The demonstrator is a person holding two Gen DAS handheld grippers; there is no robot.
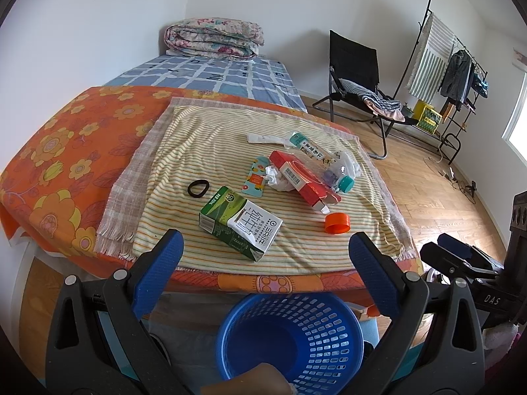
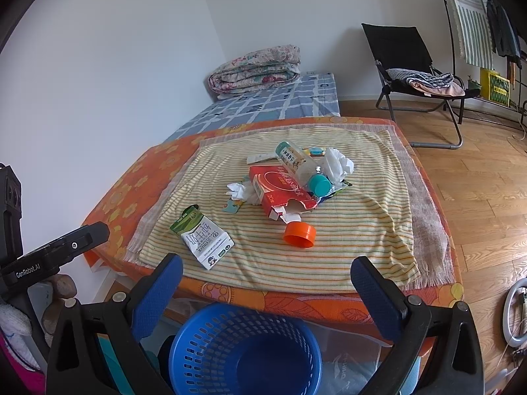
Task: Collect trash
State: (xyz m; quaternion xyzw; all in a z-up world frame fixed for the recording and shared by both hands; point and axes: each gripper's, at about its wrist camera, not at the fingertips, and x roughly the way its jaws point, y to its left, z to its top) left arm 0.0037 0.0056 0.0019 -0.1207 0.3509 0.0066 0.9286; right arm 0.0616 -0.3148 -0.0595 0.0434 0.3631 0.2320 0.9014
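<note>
Both wrist cams near, facing table

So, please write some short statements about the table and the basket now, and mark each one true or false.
1. The milk carton lies on its side on the striped cloth. True.
2. The orange cap is inside the blue basket. False: it lies on the cloth, near the red box.
3. The left tool holds the carton. False: it is open and holds nothing.
4. The right tool is open. True.
5. The basket stands below the table's near edge. True.
</note>
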